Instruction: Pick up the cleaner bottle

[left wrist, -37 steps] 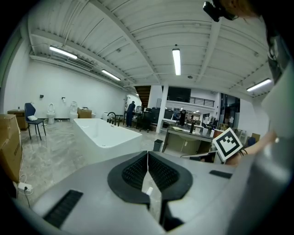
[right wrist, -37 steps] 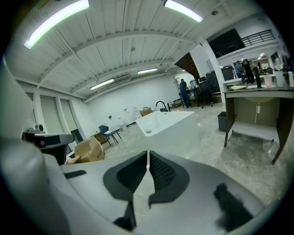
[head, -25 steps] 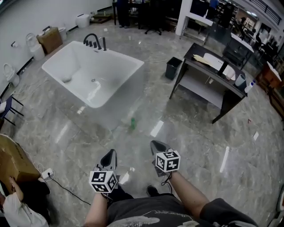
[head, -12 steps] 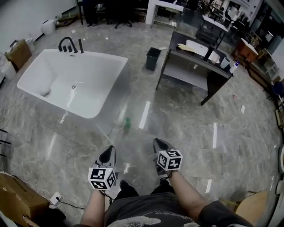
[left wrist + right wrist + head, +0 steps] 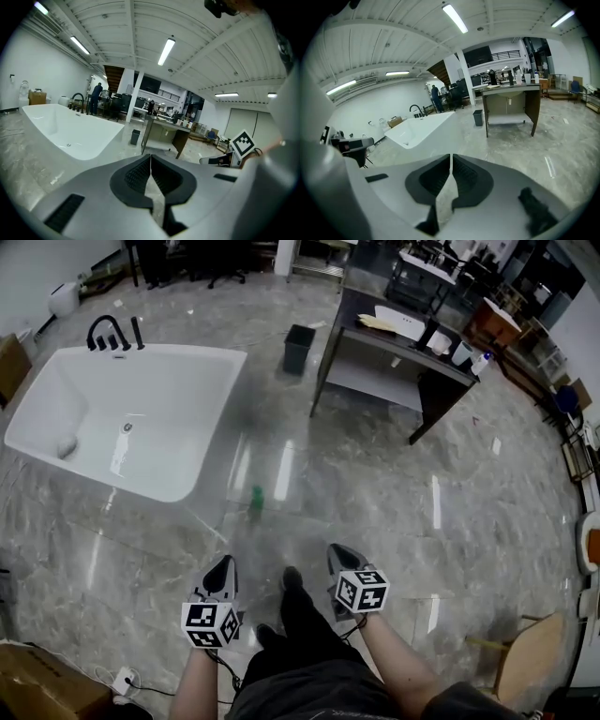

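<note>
Left gripper [image 5: 222,570] and right gripper [image 5: 342,557]: jaws closed, nothing gripped. Bottle [image 5: 255,501] is seen on floor [image 5: 375,484] near tub [image 5: 150,351], well apart from both.

The head camera is looking steeply down from above onto the grey floor [image 5: 375,493], seeing the white bathtub [image 5: 178,350] from afar at 10 o'clock and the dark bench [image 5: 356,307] at 1 o'clock, with the left claw [image 5: 223,566] and right claw [image 5: 337,554] lying close at 6 o'clock. Each claw camera is riding low right behind its own jaws, facing out across the room toward that same bathtub and bench. All three views are sharing those two and the small bin [image 5: 298,348] between them.
</note>
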Motion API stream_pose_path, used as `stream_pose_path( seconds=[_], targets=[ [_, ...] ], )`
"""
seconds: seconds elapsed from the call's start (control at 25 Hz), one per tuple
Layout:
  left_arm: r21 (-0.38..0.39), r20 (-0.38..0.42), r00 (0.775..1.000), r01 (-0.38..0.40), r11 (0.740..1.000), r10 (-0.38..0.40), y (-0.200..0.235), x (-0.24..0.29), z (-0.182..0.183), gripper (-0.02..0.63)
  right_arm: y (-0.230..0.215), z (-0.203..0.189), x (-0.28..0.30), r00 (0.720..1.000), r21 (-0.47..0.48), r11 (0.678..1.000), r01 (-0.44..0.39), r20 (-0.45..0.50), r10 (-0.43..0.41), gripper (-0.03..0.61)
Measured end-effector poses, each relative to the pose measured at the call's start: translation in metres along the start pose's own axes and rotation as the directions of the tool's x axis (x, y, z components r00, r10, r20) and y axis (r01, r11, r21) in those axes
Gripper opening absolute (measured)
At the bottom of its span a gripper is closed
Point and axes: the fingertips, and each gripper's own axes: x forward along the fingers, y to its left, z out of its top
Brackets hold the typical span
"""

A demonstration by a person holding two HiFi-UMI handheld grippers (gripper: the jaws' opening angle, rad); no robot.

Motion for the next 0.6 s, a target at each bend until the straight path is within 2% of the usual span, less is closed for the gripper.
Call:
stream_pose_path(
  seconds=[0.2, 0.4, 0.6],
  targets=[
    [0.001, -0.044, 0.999, -0.024, 1.000, 0.024, 0.029, 0.040, -0.023, 0.015, 0.005, -0.008, 0.069, 1.000, -0.035, 0.999, -0.029, -0.010, 0.029, 0.031],
    [-0.035, -0.053, 0.997, -0.055, 0.998, 0.053, 0.066, 0.100, -0.047, 0.015, 0.003, -0.018, 0.163, 0.998, -0.072, 0.995, -0.068, -0.025, 0.066, 0.031],
    [-0.055, -0.092, 0.994, -0.070, 0.996, 0.064, 0.101, 0.165, -0.083, 0.015, -0.011, -0.043, 0.250, 0.993, -0.093, 0.993, -0.075, -0.102, 0.066, 0.031]
  ],
)
